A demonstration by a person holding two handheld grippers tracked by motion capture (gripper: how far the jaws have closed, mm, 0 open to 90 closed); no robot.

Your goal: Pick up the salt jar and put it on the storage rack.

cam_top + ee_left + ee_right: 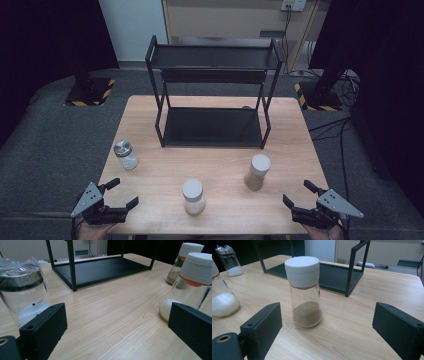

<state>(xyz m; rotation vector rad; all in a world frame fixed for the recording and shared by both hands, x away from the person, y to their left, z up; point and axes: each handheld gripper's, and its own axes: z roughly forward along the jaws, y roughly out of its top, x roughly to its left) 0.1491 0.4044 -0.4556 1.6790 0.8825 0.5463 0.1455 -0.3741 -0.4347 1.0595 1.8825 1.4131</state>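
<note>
High view: black rack (212, 95) stands at the table's (150, 200) far side.
Left gripper (122, 193): released, empty, near side of rack, left.
Right gripper (297, 193): released, empty, near side, right.
Brown-powder jar (257, 172): upright, nearer than rack, just ahead of right gripper.
White-powder jar (193, 196): upright, between grippers.
Steel-capped jar (125, 154): left of rack's near corner.

Three clear glass spice jars are standing on the one light wooden desk (150, 112): one silver-capped jar holding white powder (125, 155), one white-lidded jar holding white grains (193, 196), and one white-lidded jar holding brown powder (257, 172). One black metal two-tier rack (212, 90) is sitting at the desk's far side, showing two shelves. Two hand-held grippers are hovering at the near edge, the left gripper (121, 193) and the right gripper (297, 194), each showing two black fingers.
</note>
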